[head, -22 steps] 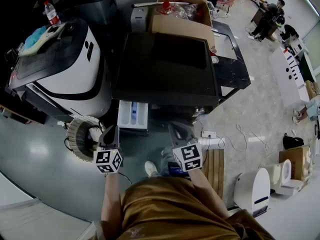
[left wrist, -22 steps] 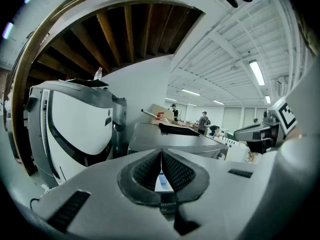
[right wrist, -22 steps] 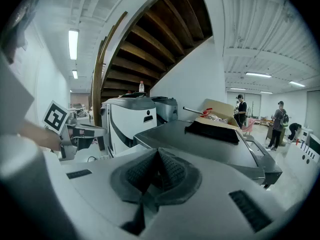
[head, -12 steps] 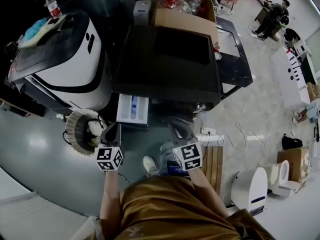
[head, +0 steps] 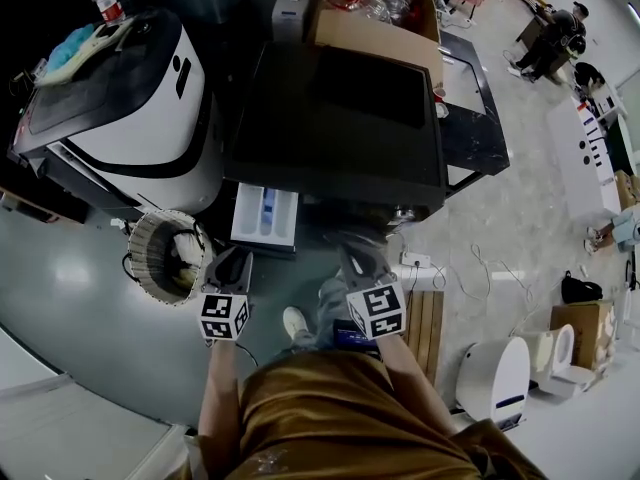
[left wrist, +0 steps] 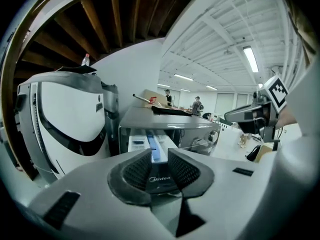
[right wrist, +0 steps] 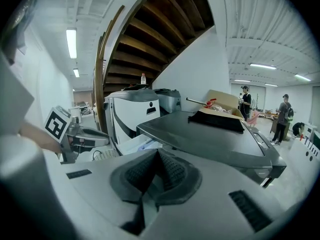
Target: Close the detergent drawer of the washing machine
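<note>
Lining Up the Push on an Open Drawer

Sticking well out of the front of the dark washing machine (head: 340,118), the detergent drawer (head: 266,218) has its white tray and blue insert fully exposed, so the closing has not begun. Its dark front panel faces the person.

The left tongs (head: 233,258) sit just in front of that panel, at its left corner. In the left gripper view the jaws stand partly apart and clamp nothing; the drawer front fills the gap between them and the tray runs away behind it. Whether the tips touch the panel I cannot tell.

The right tongs (head: 360,260) hang further right, below the machine's front edge and clear of the drawer. Their jaws are pressed together and empty.

This looks like the approach step. The next move probably calls for the left tongs to press squarely on the panel and drive the drawer straight back along its rails. An off-centre push at the corner could skew and jam it.
</note>
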